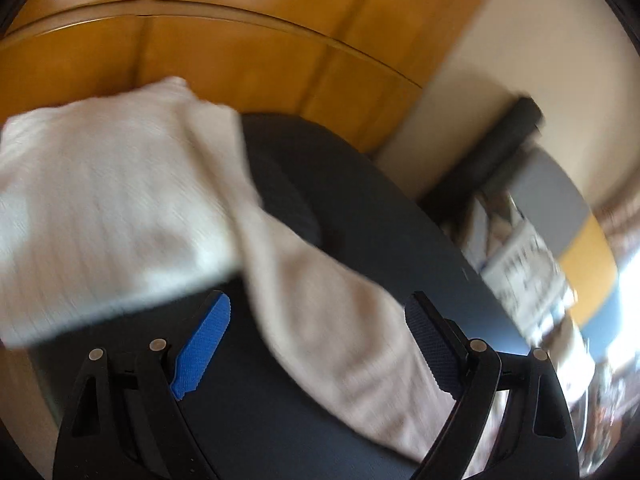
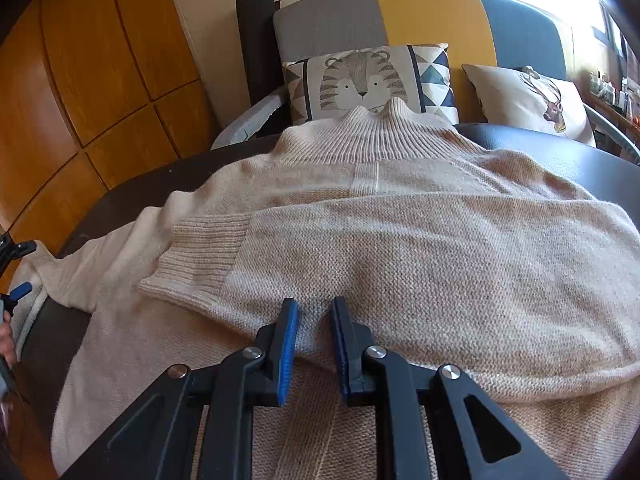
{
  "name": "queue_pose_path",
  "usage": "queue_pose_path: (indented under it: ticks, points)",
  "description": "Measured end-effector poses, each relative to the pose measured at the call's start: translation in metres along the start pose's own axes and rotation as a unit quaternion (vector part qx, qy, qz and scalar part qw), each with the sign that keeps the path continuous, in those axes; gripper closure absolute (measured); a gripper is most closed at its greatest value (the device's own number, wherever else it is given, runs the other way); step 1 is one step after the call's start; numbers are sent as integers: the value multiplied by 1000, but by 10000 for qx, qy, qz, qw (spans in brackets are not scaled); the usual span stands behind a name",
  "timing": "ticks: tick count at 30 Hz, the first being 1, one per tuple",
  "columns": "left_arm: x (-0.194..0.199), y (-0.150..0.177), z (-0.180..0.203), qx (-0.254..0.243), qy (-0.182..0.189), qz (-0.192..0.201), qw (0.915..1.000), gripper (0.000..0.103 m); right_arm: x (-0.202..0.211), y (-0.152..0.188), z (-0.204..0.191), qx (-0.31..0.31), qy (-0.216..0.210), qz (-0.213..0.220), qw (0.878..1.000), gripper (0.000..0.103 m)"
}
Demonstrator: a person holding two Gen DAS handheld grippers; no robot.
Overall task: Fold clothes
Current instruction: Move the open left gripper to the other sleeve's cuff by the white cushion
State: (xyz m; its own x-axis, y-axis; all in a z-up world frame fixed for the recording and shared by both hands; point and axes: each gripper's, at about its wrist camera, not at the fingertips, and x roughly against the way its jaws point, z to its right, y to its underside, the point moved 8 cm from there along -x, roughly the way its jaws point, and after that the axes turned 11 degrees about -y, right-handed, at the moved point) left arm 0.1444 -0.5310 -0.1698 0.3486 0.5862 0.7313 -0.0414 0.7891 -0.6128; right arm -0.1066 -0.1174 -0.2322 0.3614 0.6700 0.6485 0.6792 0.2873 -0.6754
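A cream knitted sweater (image 2: 400, 232) lies spread on a dark round table (image 2: 560, 148), collar at the far side. One sleeve (image 2: 208, 264) is folded across the body. My right gripper (image 2: 316, 312) is shut on a fold of that sleeve near its cuff. In the blurred left wrist view the other sleeve (image 1: 340, 320) runs between the fingers of my left gripper (image 1: 320, 312), which is open and holds nothing. The sweater body (image 1: 112, 208) lies to its upper left. The left gripper also shows in the right wrist view (image 2: 16, 292) at the table's left edge.
A sofa (image 2: 400, 12) with a tiger cushion (image 2: 368, 80) and a deer cushion (image 2: 532, 100) stands behind the table. A black roll (image 2: 252, 40) leans by the wall. Wooden cabinet panels (image 2: 80, 80) are on the left.
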Motion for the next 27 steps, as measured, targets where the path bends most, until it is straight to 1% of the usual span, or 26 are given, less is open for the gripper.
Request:
queue_pose_path:
  ticks: [2, 5, 10, 13, 15, 19, 23, 24, 26, 27]
  points:
    - [-7, -18, -17, 202, -155, 73, 9996, 12, 0, 0, 0, 5, 5, 1, 10000, 87]
    - [-20, -35, -34, 324, -241, 2, 9992, 12, 0, 0, 0, 15, 14, -1, 10000, 87]
    - [-44, -43, -31, 314, 211, -340, 9987, 12, -1, 1, 0, 11, 13, 2, 10000, 87]
    - [-49, -44, -28, 189, 317, -376, 9986, 12, 0, 1, 1, 10, 11, 2, 10000, 87]
    - [-50, -47, -26, 158, 453, -379, 9981, 12, 0, 1, 1, 9, 8, 2, 10000, 87]
    - [-56, -50, -25, 138, 475, -523, 9974, 12, -1, 1, 0, 10, 9, 2, 10000, 87]
    - [-58, -55, -28, 312, 596, -532, 9963, 11, 0, 1, 0, 10, 7, 2, 10000, 87]
    - [-58, -55, -27, 280, 582, -543, 9964, 12, 0, 1, 0, 11, 6, 2, 10000, 87]
    - [-57, -55, -27, 215, 552, -563, 9967, 21, 0, 1, 0, 11, 6, 2, 10000, 87]
    - [-56, -55, -26, 159, 532, -578, 9968, 34, 0, 1, 0, 11, 5, 2, 10000, 87]
